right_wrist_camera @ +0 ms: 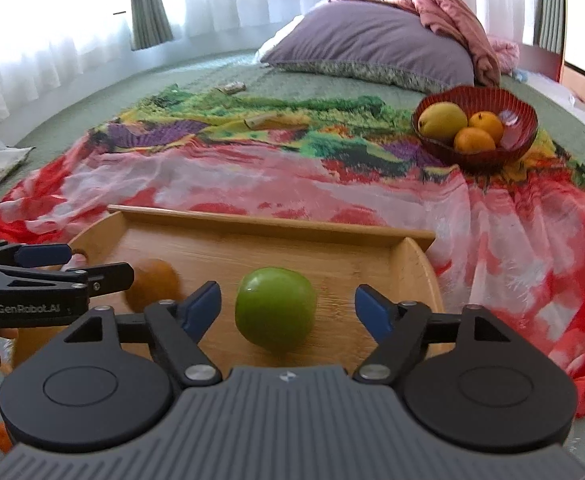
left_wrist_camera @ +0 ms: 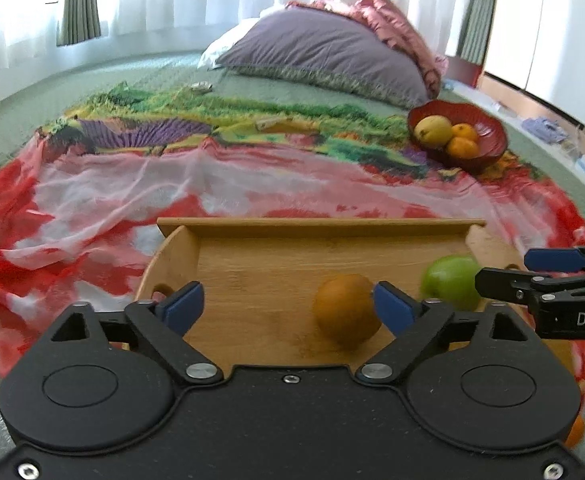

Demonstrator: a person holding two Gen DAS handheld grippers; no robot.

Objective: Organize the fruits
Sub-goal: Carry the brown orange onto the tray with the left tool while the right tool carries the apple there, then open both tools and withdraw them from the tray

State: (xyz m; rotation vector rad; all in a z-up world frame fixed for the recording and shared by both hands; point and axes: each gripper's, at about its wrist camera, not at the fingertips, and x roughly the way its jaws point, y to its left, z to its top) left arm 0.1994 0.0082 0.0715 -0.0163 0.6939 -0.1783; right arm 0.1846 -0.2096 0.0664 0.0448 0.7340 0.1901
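A wooden tray [left_wrist_camera: 252, 256] lies on the bed close in front of me. An orange [left_wrist_camera: 346, 310] sits on it, blurred, beside the right finger of my left gripper [left_wrist_camera: 288, 304], which is open and empty. A green apple [right_wrist_camera: 275, 313] sits on the tray [right_wrist_camera: 332, 248] between the open fingers of my right gripper [right_wrist_camera: 288, 308], not touched by them. The apple also shows in the left wrist view [left_wrist_camera: 448, 280], and the orange in the right wrist view [right_wrist_camera: 154, 284]. A red bowl [right_wrist_camera: 520, 136] at the far right holds a yellow mango [right_wrist_camera: 441, 119] and two oranges.
A colourful floral cloth [left_wrist_camera: 132, 184] covers the green bedspread under the tray and bowl. A purple pillow [left_wrist_camera: 324, 56] and pink bedding lie at the bed's head. Curtains run behind. Clutter sits past the bed's right edge [left_wrist_camera: 552, 128].
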